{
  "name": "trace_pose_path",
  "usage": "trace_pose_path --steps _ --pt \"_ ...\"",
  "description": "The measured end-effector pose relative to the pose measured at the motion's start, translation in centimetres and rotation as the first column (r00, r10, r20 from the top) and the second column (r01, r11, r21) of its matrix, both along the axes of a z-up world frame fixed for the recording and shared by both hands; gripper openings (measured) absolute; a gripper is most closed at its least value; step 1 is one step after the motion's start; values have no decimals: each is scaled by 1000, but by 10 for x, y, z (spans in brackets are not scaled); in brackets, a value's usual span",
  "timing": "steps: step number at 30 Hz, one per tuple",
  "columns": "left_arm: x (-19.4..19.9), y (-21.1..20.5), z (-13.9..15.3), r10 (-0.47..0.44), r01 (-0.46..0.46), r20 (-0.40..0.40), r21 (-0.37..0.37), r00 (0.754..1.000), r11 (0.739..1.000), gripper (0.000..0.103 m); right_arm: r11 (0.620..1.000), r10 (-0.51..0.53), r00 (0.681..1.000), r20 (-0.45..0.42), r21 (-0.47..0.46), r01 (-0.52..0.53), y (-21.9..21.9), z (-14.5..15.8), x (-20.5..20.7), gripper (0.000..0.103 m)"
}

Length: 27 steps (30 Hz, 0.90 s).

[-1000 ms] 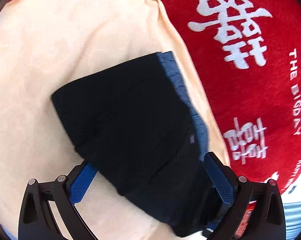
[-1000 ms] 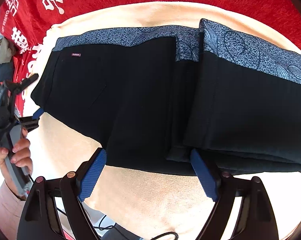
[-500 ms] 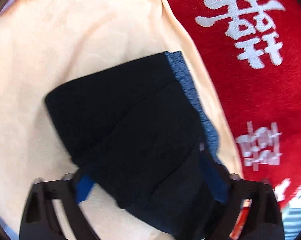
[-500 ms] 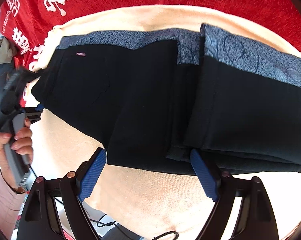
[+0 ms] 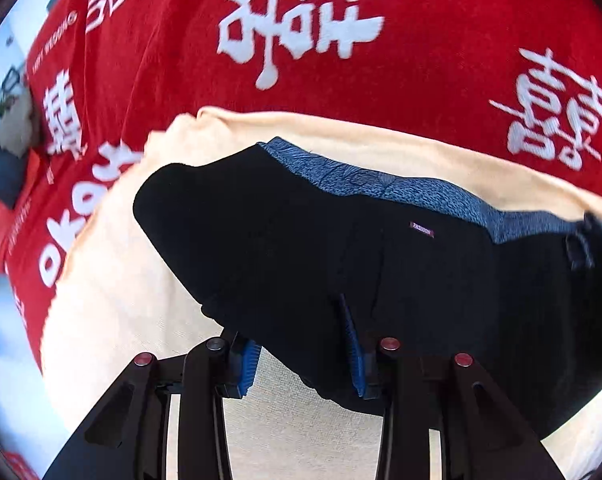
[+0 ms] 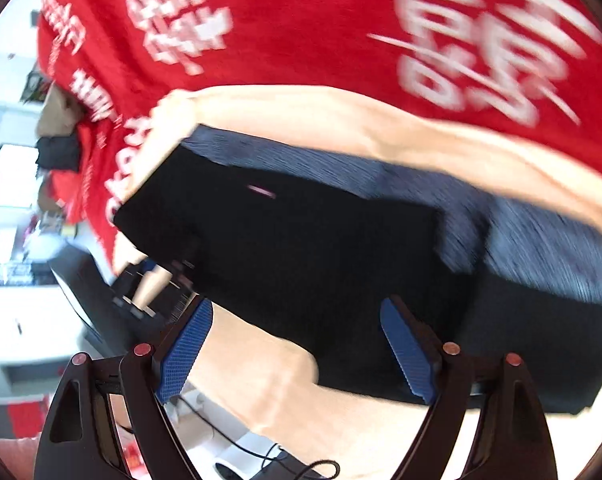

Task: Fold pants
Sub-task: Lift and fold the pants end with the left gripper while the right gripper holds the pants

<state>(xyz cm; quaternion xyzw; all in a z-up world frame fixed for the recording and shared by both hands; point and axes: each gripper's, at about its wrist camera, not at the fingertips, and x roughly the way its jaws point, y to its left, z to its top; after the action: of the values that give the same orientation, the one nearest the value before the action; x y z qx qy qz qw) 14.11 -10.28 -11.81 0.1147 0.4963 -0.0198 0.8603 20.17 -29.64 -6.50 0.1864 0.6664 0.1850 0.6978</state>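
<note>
Left wrist: left tongs [image 5: 301, 344] pinch the near edge of the black pants [image 5: 321, 248], which lie on the beige towel [image 5: 113, 280]. Right tongs [image 6: 293, 344] gape wide, holding nothing. Lift evenly, carry the fold over square, align the patterned waistband [image 5: 381, 184].

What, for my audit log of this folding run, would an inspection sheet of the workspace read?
Surface: beige fleece cloth over red cloth with white characters.
Job's things: black pants with blue-grey patterned waistband, folded, on the beige cloth.
Clutter: dark and tan bundles at the red cloth's far edge.
Grippers: left gripper closed on the pants' near edge; right gripper open at that edge.
Cables: black cable below the right gripper.
Surroundings: bright room, blurred.
</note>
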Motion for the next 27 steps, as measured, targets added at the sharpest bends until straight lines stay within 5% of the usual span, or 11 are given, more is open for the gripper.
trace_pose_path --steps 7,13,18,19,20,22,27 --pt "-4 -5 1 -36 35 27 31 999 999 38 963 252 966 -59 110 -245 115 7 85 89" --pt "-13 -8 -2 -72 68 58 61 996 996 38 868 497 856 -142 51 -495 225 -7 108 89" --pt "-15 -9 2 -81 77 70 55 994 995 38 811 553 790 -265 -46 -583 265 -42 111 89" --pt "-15 -9 3 -81 77 71 52 994 996 38 808 546 786 -290 -65 -586 265 -51 110 82" --pt "-15 -10 4 -81 78 69 46 994 996 38 810 545 787 -289 -62 -583 261 -56 107 46" --pt "-12 -9 3 -74 72 45 31 996 997 38 830 529 807 -261 -40 -557 251 -56 106 24" --pt "-19 -23 21 -125 123 81 28 989 992 38 888 458 877 -146 29 -459 209 -32 99 19"
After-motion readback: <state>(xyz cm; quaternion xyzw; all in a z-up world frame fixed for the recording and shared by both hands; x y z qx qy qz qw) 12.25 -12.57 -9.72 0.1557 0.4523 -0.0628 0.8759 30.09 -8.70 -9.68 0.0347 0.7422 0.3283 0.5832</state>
